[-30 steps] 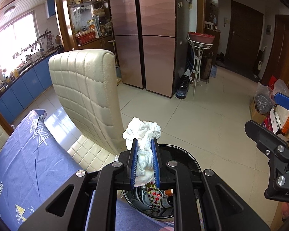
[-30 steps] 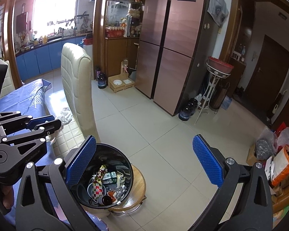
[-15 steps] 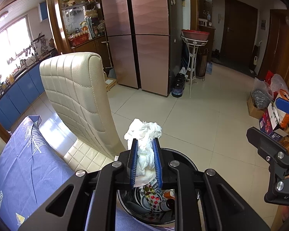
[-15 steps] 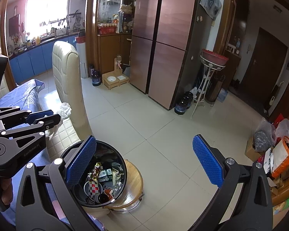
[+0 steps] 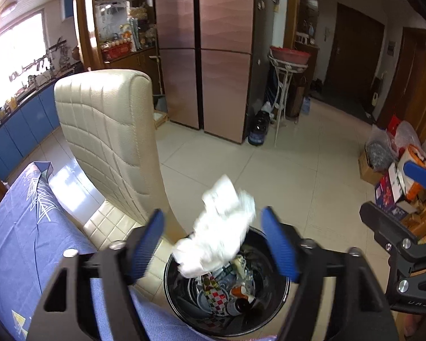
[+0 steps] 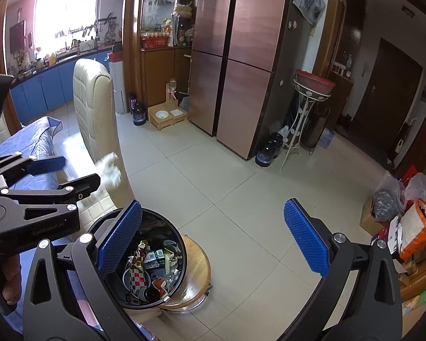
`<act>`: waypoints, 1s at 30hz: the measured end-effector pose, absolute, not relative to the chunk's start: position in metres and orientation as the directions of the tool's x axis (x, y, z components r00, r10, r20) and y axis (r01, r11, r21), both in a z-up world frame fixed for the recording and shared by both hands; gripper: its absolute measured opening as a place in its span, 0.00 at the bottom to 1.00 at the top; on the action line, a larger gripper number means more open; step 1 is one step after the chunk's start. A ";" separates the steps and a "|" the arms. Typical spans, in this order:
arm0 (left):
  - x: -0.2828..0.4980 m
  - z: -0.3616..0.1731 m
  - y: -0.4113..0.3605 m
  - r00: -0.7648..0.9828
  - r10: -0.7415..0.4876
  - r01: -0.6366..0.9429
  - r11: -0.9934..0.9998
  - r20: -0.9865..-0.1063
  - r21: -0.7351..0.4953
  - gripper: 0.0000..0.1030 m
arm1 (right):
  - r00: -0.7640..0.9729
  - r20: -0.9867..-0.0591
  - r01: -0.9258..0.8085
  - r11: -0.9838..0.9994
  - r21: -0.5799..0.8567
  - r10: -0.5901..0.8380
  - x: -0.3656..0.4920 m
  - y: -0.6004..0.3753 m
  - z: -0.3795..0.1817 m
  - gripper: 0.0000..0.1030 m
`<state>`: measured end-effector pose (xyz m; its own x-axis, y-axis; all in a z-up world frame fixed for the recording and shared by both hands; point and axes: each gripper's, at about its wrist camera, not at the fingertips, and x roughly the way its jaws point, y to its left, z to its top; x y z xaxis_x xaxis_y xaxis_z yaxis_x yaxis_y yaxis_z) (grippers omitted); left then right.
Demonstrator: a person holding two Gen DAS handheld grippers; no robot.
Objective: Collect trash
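Observation:
My left gripper (image 5: pixel 213 244) is open above a black trash bin (image 5: pixel 281 307). A crumpled white tissue (image 5: pixel 218 236) is loose between its spread blue pads, blurred, over the bin's mouth. The bin (image 6: pixel 181 258) holds wrappers, a checked packet and a bottle, and stands on a round wooden stool (image 6: pixel 196 281). My right gripper (image 6: pixel 213 238) is open and empty, to the right of the bin. The left gripper (image 6: pixel 71 170) and the tissue (image 6: pixel 109 169) also show at the left of the right wrist view.
A cream padded chair (image 5: pixel 108 130) stands just left of the bin. A table with a blue cloth (image 5: pixel 20 233) is at the lower left. Boxes and bags (image 5: pixel 394 170) sit at the right. A copper fridge (image 5: pixel 210 51) and plant stand (image 5: pixel 286 91) stand beyond tiled floor.
My left gripper has opened and let go of the tissue, which now drops toward the bin. The right gripper has stayed open.

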<state>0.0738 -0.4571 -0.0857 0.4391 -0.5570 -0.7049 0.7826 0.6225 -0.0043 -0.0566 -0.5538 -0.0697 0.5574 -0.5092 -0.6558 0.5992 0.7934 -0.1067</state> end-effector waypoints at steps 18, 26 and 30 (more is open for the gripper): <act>0.079 -0.085 -0.454 0.433 -0.553 0.773 0.633 -0.712 -0.022 0.80 | 0.557 -0.658 0.594 0.797 -0.111 -0.507 -0.052 -0.553 -0.069 0.96; 0.075 -0.084 -0.454 0.451 -0.554 0.775 0.631 -0.700 0.000 0.80 | 0.560 -0.655 0.594 0.797 -0.110 -0.508 -0.051 -0.551 -0.067 0.96; 0.073 -0.082 -0.453 0.456 -0.559 0.779 0.628 -0.693 0.006 0.80 | 0.559 -0.655 0.594 0.797 -0.111 -0.508 -0.051 -0.552 -0.068 0.96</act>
<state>0.0730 -0.4528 -0.0818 0.4560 -0.5590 -0.6925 0.7786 0.6275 0.0062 -0.0511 -0.5517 -0.0677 0.5593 -0.5079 -0.6551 0.5939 0.7969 -0.1108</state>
